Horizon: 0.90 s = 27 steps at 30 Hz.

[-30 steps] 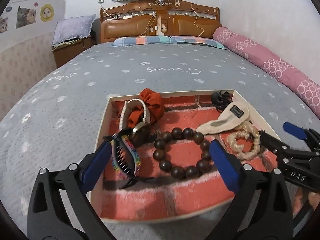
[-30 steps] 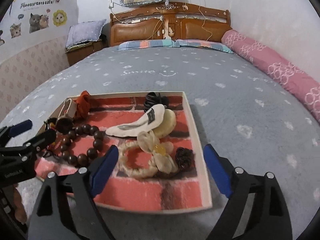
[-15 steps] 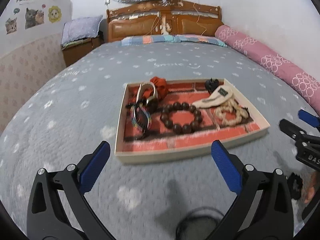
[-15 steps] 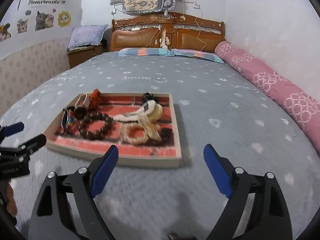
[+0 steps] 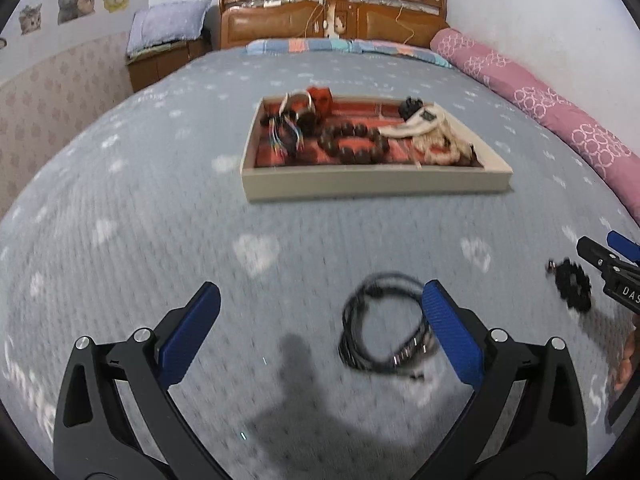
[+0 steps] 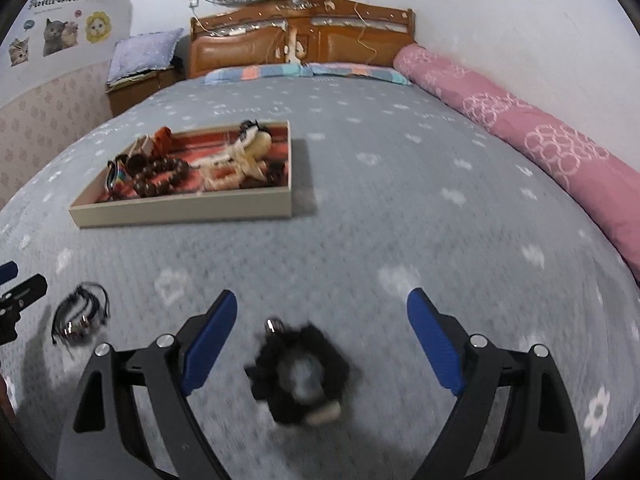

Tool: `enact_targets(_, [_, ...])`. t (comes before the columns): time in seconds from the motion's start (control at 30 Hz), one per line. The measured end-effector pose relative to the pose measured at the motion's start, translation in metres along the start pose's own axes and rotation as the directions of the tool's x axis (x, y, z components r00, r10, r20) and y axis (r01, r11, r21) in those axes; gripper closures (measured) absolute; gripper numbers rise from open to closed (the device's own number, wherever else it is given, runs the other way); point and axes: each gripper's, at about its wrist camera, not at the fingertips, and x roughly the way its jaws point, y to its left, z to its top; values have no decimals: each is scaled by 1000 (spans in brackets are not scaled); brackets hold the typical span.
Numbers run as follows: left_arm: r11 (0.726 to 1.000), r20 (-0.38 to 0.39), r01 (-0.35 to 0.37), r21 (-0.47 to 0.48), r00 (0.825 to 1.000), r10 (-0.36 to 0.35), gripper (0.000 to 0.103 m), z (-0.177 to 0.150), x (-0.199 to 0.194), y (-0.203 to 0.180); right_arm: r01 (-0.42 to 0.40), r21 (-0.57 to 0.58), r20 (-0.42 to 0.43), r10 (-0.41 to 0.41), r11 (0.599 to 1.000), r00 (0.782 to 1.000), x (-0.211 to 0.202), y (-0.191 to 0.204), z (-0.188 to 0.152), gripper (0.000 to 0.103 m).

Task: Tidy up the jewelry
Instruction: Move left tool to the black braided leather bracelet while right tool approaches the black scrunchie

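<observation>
Left tool spread wide, empty, above coiled black cord bracelet lying by its right pad. Right tool likewise wide open, empty, fuzzy black scrunchie between pads on grey bed.

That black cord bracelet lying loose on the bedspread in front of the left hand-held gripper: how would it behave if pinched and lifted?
The black cord bracelet lies in slack, uneven loops, so it probably hangs limp rather than keeping its ring shape. Its thin strands look light. A pinch could catch only some strands, and the soft bedspread may give underneath.
</observation>
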Motion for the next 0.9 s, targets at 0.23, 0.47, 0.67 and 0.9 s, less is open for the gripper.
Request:
enact_targets(0.23, [996,21,-9,87,1000,8,5,-20,-4,-26,65,-11,-28,-65,998,998,-4,-7,-17,18])
enact_targets(0.47, [990,48,23,138,998,-30,6,-18,-9,-39,78,14,-54,-78,997,996,3,-17,-18,18])
enact_targets(0.67, [986,-7,84,147,996,-84,20,-17,1,-50,71,12,-75,-70,997,995,9,-19,-19,19])
enact_targets(0.9, [980,-55,91,177,995,-83,32,-20,16,-61,55,0,-136,-54,998,989,26,-18,-21,34])
